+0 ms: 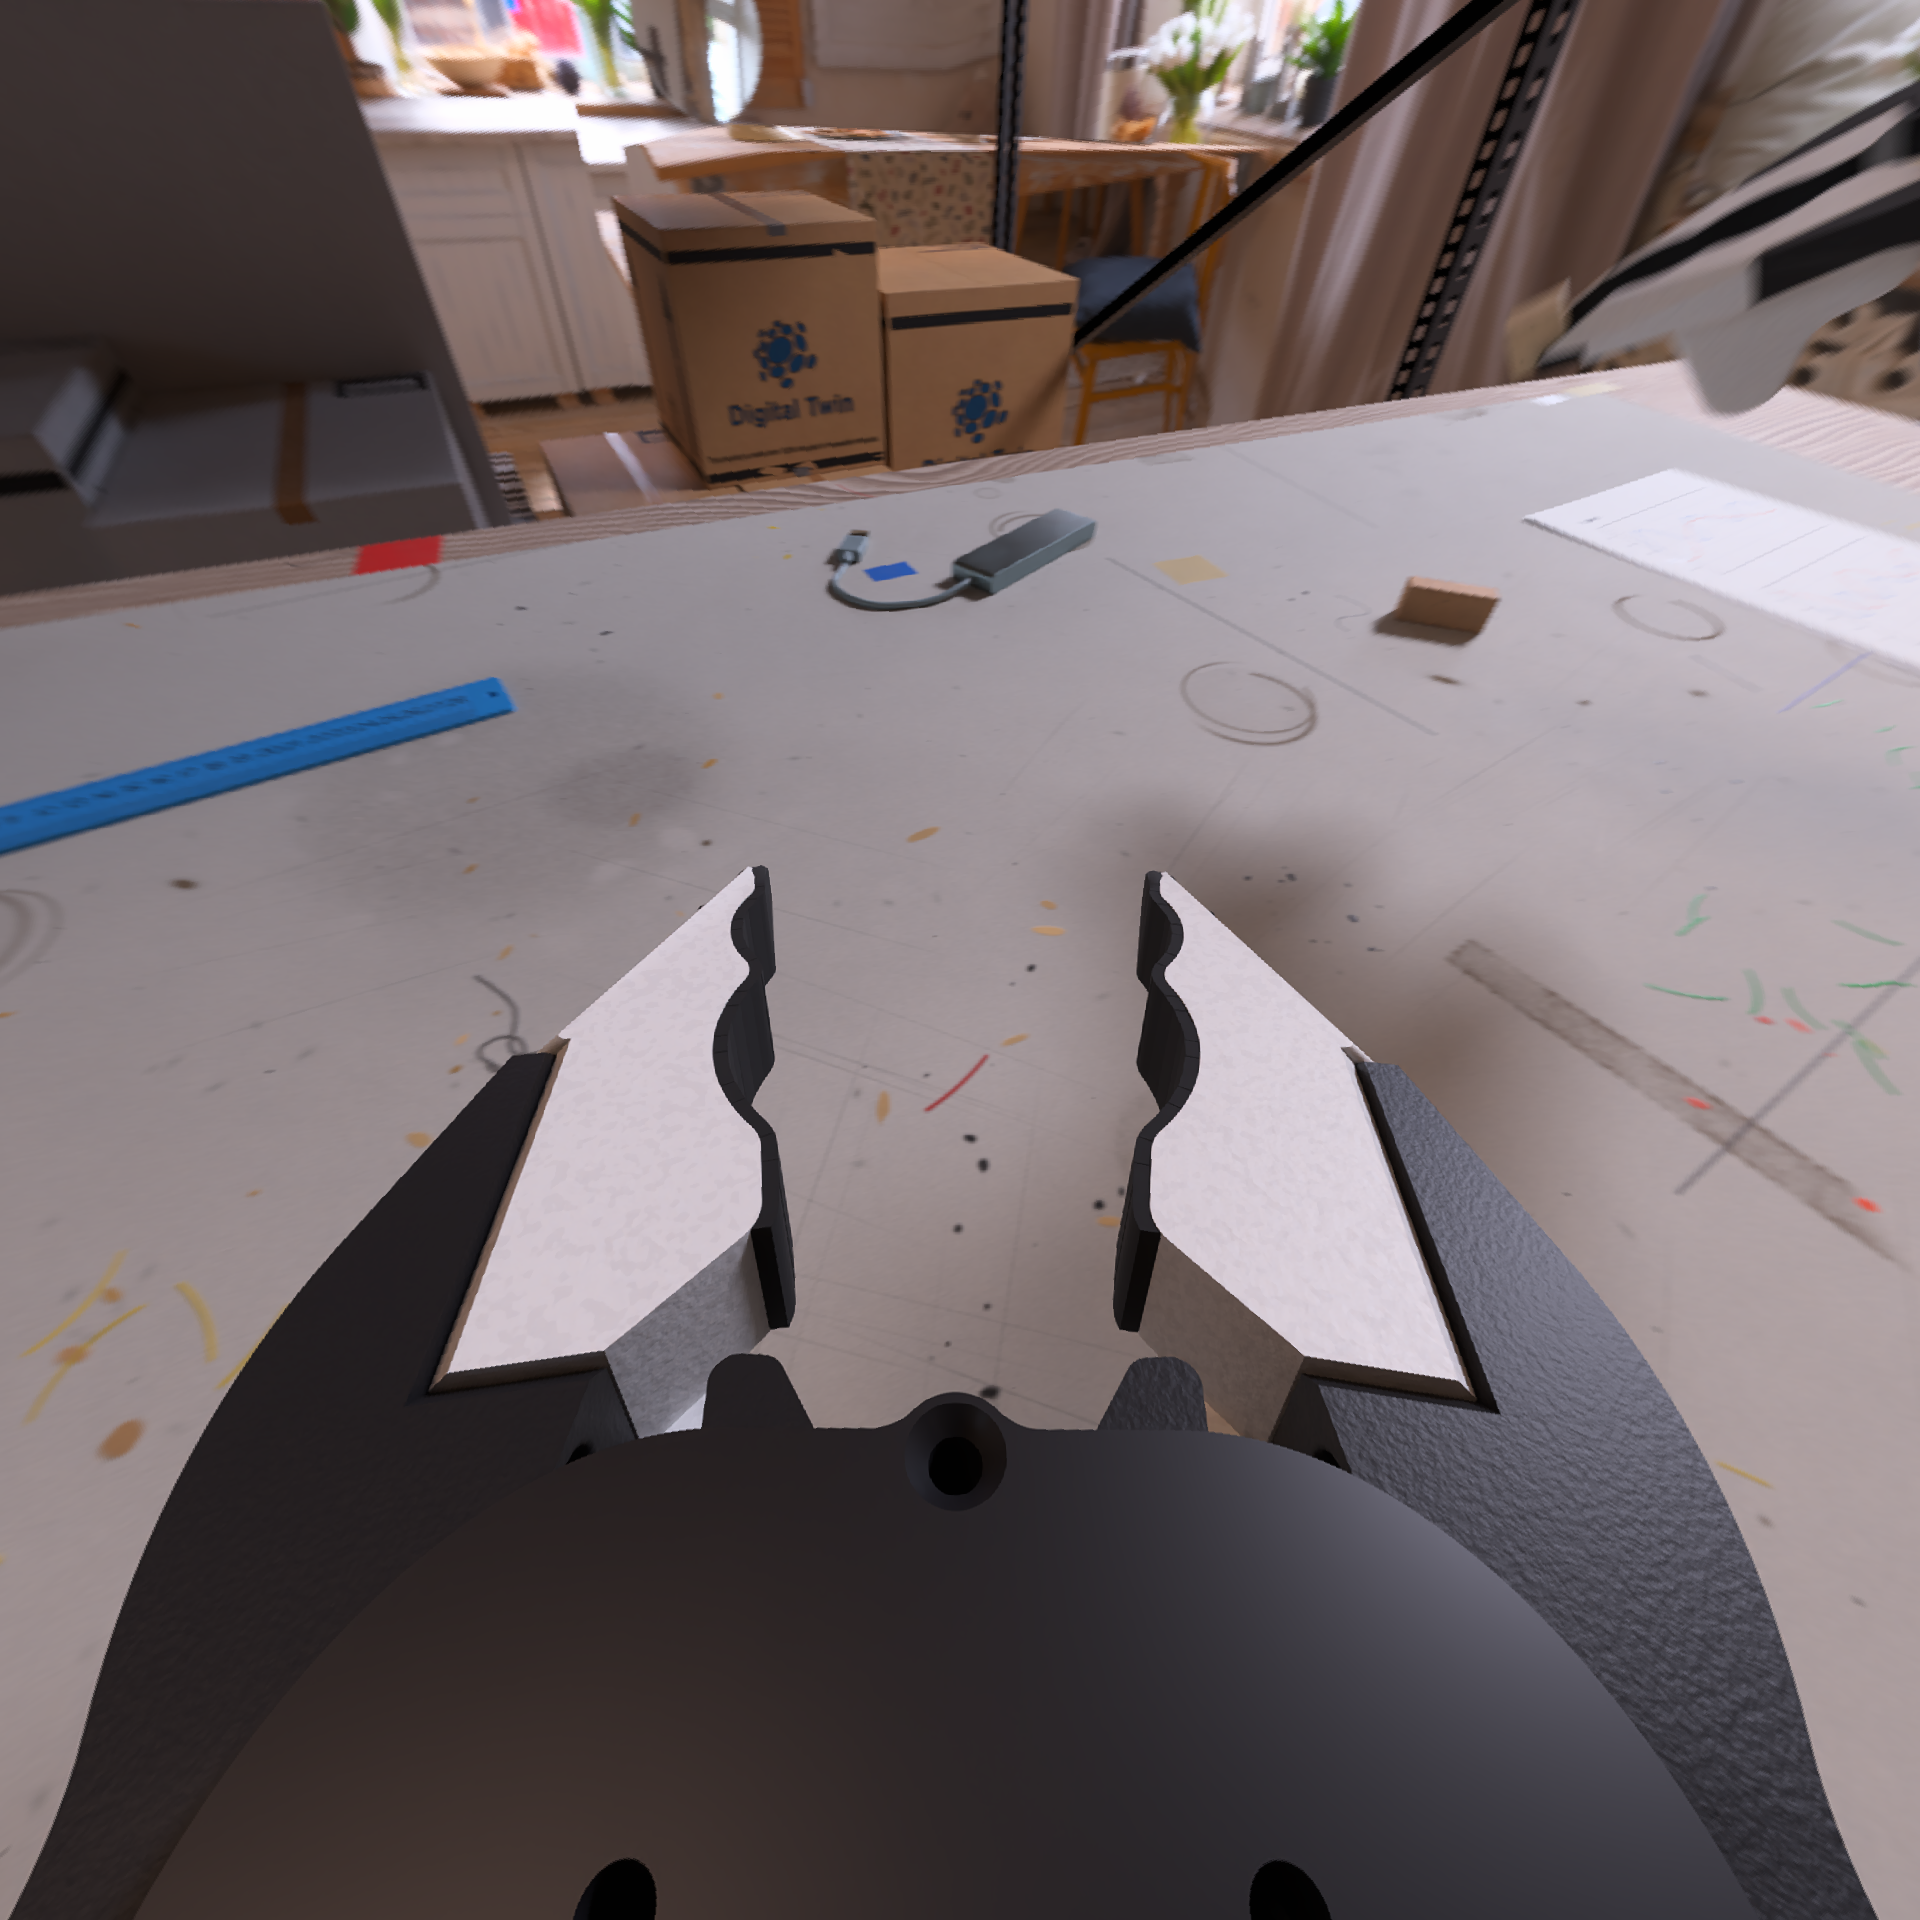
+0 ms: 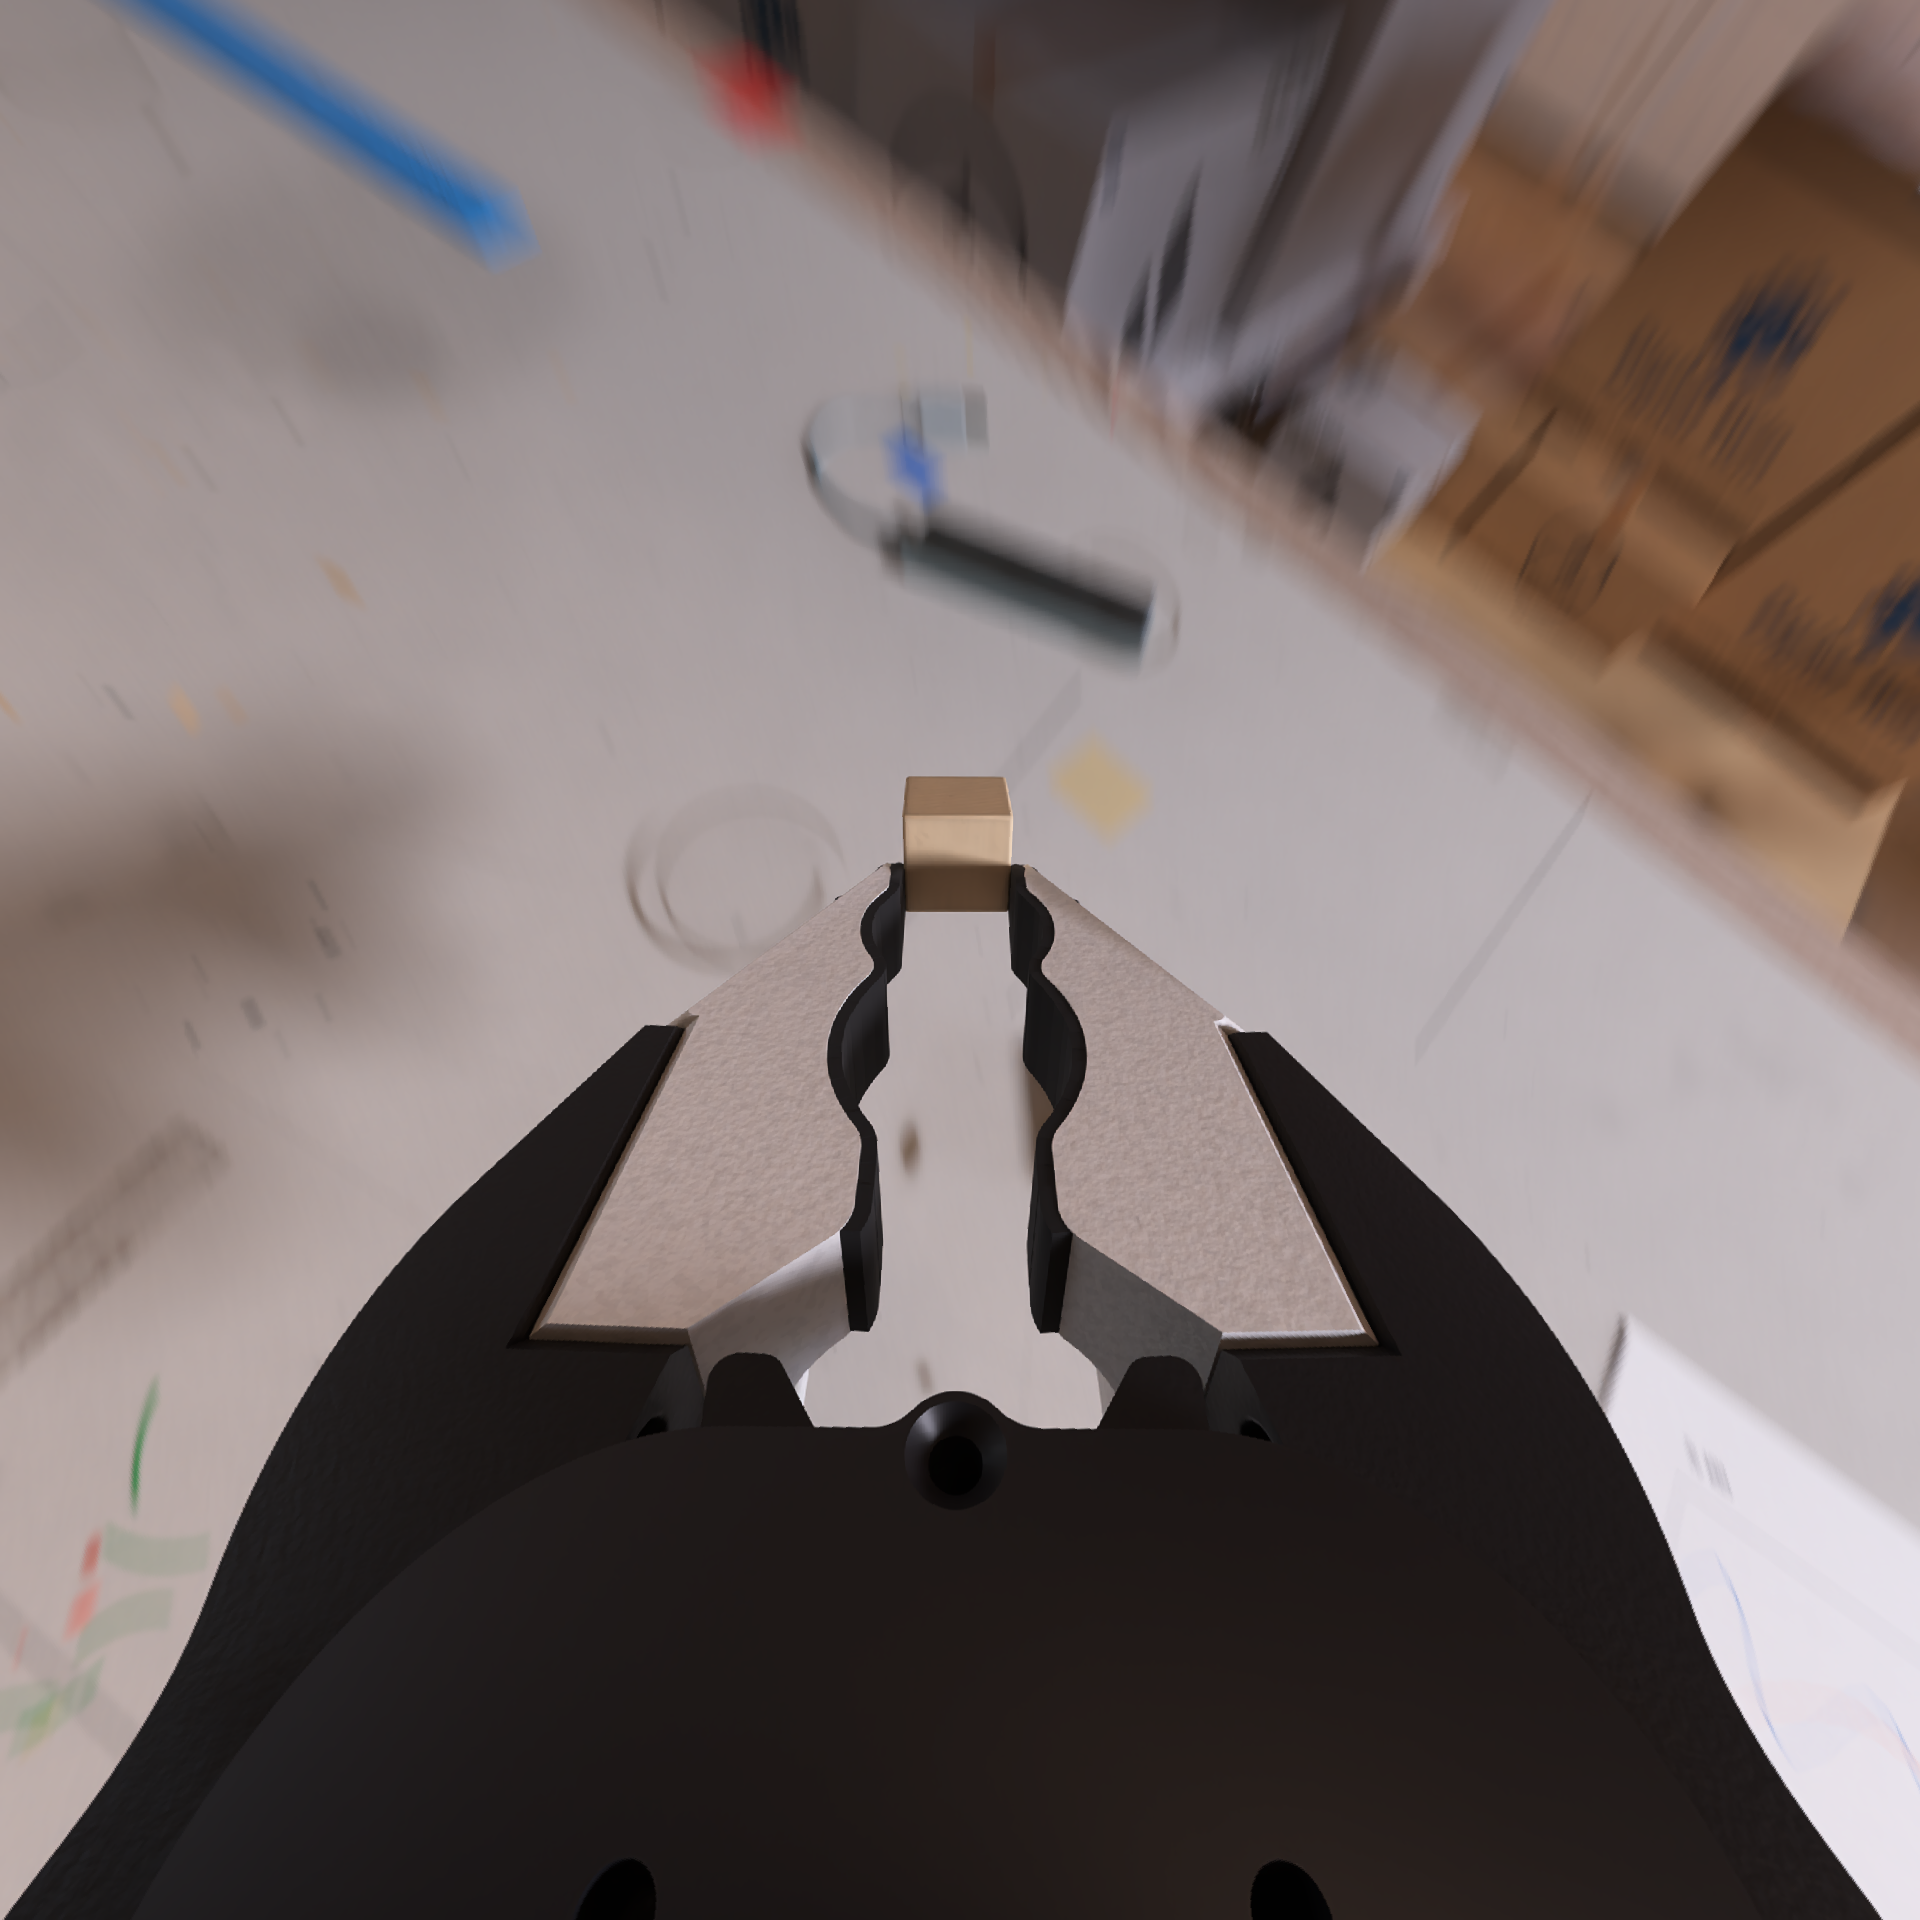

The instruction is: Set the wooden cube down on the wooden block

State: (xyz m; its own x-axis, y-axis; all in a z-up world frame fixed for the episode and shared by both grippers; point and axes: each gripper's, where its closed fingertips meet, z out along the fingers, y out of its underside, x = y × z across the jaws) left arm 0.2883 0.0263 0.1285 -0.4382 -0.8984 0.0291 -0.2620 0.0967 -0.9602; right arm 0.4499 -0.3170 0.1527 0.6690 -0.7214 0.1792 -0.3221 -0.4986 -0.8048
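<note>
The wooden block (image 1: 1439,606) is a low tan piece lying on the grey table (image 1: 935,727), far right of my left gripper (image 1: 956,883), which is open and empty above the table. In the right wrist view my right gripper (image 2: 956,885) is shut on the small wooden cube (image 2: 956,831), held at the fingertips above the table. That view's background is blurred, and I cannot make out the block in it. The right gripper also shows in the left wrist view (image 1: 1766,281), high at the top right, above the table's far edge.
A blue ruler (image 1: 249,758) lies at the left. A grey USB hub with a cable (image 1: 1023,551) lies near the far edge. A white sheet (image 1: 1766,561) is at the right. Cardboard boxes (image 1: 769,332) stand beyond the table.
</note>
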